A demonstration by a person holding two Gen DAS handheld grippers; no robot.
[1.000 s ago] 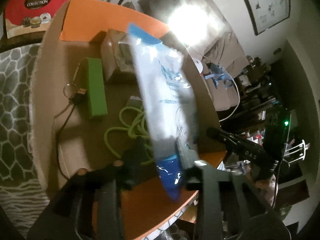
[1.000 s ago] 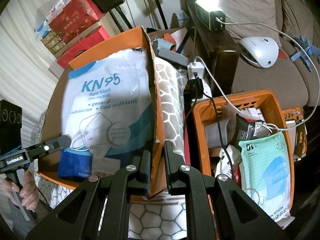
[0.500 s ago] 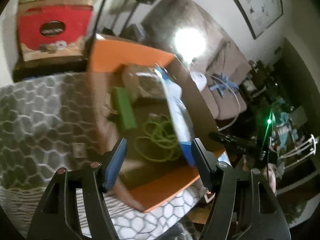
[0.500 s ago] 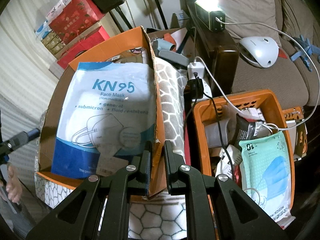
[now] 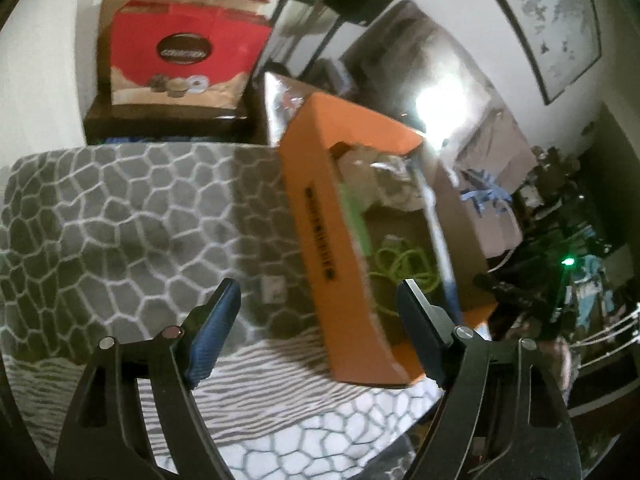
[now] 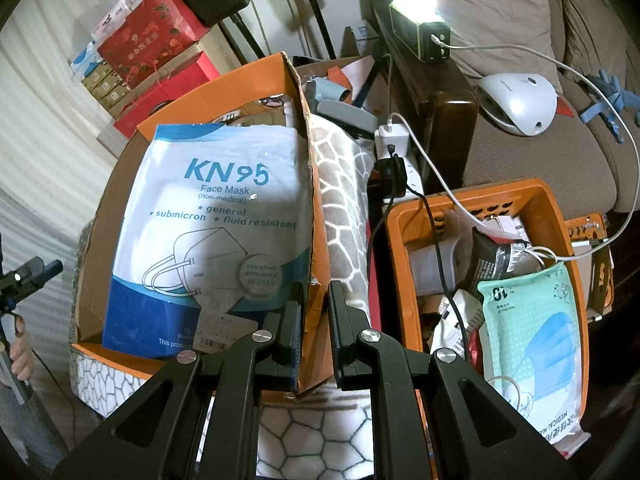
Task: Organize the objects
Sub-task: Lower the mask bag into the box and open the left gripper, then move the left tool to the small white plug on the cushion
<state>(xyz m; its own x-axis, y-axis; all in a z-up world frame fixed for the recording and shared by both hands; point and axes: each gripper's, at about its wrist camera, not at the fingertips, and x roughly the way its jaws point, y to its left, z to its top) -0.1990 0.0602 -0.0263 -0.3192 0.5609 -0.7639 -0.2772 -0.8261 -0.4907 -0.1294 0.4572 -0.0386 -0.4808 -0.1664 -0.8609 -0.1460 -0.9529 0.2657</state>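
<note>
One KN95 pack (image 6: pixel 208 232) face-on rightward, edge-on (image 5: pixel 434 236) leftward.

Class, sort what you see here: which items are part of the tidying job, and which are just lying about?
Part of the job:
KN95 mask pack
cardboard box, right gripper clamped on its wall
left gripper, open
orange basket
blue mask pack

Lying about:
red gift box
white handheld appliance
lamp
</note>
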